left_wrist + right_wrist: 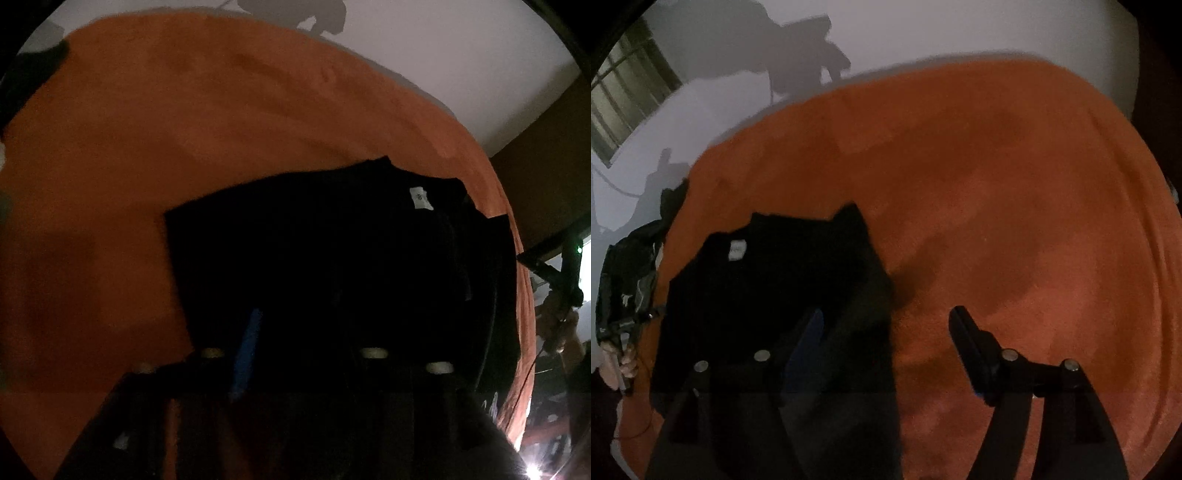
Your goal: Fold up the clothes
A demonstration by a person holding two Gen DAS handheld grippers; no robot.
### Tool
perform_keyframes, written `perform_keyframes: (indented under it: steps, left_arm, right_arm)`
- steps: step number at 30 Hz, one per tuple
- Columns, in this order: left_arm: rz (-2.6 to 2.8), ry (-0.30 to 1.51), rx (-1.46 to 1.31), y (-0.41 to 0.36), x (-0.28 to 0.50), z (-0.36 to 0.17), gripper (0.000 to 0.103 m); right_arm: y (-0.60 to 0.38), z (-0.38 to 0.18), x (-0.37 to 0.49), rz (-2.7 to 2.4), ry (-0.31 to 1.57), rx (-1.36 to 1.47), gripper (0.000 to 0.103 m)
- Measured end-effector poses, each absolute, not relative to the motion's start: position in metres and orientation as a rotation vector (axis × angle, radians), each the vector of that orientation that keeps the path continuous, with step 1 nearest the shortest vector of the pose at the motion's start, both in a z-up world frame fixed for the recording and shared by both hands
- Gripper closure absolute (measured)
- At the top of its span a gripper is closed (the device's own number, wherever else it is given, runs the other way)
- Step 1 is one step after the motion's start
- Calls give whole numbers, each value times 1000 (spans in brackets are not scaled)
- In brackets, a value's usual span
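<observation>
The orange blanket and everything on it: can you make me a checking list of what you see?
Surface: orange blanket, softly wrinkled.
Job's things: black garment lying on it, partly folded, white label showing.
Clutter: dark item at the blanket's far edge, unclear what.
Grippers: right gripper open, one finger over the garment, one over the blanket; left gripper shut, too dark to tell if it holds cloth.
Cables: thin cord against the wall.
Surroundings: pale wall with shadows, window.
</observation>
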State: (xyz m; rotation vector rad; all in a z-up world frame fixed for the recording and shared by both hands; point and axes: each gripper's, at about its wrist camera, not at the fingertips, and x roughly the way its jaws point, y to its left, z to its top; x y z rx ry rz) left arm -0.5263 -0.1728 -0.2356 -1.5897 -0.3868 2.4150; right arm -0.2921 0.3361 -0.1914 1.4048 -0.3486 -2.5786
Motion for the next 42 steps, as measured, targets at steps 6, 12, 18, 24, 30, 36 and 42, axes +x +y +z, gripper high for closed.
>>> perform_keyframes:
  steps: [6,12,18,24,30,36,42]
  left_arm:
    - [2586,-317,-1432,-167,-513,-213,103]
    - [2811,-446,-1263,-208,-509,-177,103]
    - [2590,-480,-1472,-204,-526,-206,101]
    - [2468,-205,-1564,-155,-527,-227,32]
    - [2525,7,-1574,-138,-526,-235,102]
    - [2752,-104,-1417,-173,-516,-203,103]
    - [2715,-394,-1448,-213,-533,-194,102]
  right_arm:
    - [320,-188,-305,-2640,-270,1384,100]
    - [298,-163,-289,-2775,-19,1254,100]
    - [292,-167,-286,-2775,24,1307,100]
    - [308,-172,-280,-2756,-63,1342,100]
    - [312,-177,-280,-2745,-120,1355,100]
    - [314,-176,-275,-2743,-122,1339,99]
    - [315,-176,-272,-2738,-133,1340,99]
